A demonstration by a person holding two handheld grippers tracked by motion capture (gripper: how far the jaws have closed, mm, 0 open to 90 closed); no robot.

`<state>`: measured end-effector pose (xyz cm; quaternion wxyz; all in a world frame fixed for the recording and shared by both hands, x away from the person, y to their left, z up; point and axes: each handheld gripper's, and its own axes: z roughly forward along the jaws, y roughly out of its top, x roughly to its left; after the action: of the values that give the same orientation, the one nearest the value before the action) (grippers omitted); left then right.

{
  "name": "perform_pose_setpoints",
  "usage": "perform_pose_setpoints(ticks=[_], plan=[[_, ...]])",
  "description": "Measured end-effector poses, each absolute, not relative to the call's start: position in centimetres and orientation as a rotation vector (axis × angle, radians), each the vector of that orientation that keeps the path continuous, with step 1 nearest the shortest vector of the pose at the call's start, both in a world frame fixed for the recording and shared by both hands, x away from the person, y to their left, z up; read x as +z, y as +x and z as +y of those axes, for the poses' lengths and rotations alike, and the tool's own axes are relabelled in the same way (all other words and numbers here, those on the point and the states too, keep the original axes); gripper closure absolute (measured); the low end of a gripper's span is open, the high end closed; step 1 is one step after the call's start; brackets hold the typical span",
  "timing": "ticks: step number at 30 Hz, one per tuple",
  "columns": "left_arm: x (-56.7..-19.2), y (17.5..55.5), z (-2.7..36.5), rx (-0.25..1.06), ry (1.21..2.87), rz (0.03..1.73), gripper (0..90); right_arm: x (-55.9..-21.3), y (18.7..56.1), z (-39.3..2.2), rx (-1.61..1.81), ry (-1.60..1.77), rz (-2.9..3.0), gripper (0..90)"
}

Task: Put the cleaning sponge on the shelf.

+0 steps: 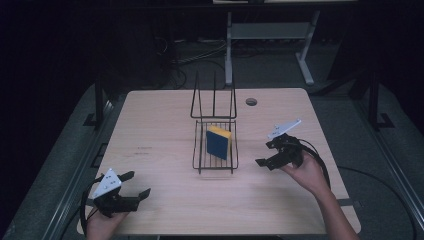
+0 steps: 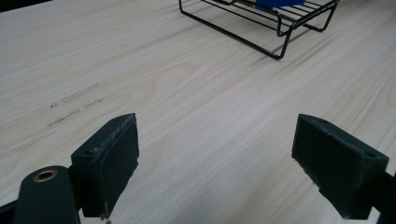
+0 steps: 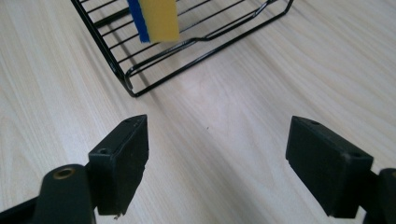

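A black wire rack (image 1: 215,147) stands at the middle of the wooden table (image 1: 160,130). In it leans a sponge (image 1: 218,142), blue on one face and yellow on the other, tilted on edge. My right gripper (image 1: 265,154) hovers just right of the rack, jaws wide open and nothing between them; its own view shows the rack's corner (image 3: 135,88) and the sponge (image 3: 159,18) just ahead. My left gripper (image 1: 140,185) is near the table's front left corner, open and empty, with the rack (image 2: 275,28) far off in its view.
A tall wire divider (image 1: 214,97) rises at the rack's far end. A round cable hole (image 1: 251,102) sits near the table's back edge. Behind the table are a white desk frame (image 1: 305,55) and floor cables. Faint scuff marks (image 2: 74,105) mark the wood.
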<state>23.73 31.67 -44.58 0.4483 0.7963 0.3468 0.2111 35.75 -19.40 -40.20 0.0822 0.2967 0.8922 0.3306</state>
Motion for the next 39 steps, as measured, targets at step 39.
perform_pose_setpoints(ticks=[39], plan=[[-44.7,23.7,31.6,0.519,1.979,0.863,14.3,-42.4,33.7,-23.2,0.95,0.99,2.651,20.3]])
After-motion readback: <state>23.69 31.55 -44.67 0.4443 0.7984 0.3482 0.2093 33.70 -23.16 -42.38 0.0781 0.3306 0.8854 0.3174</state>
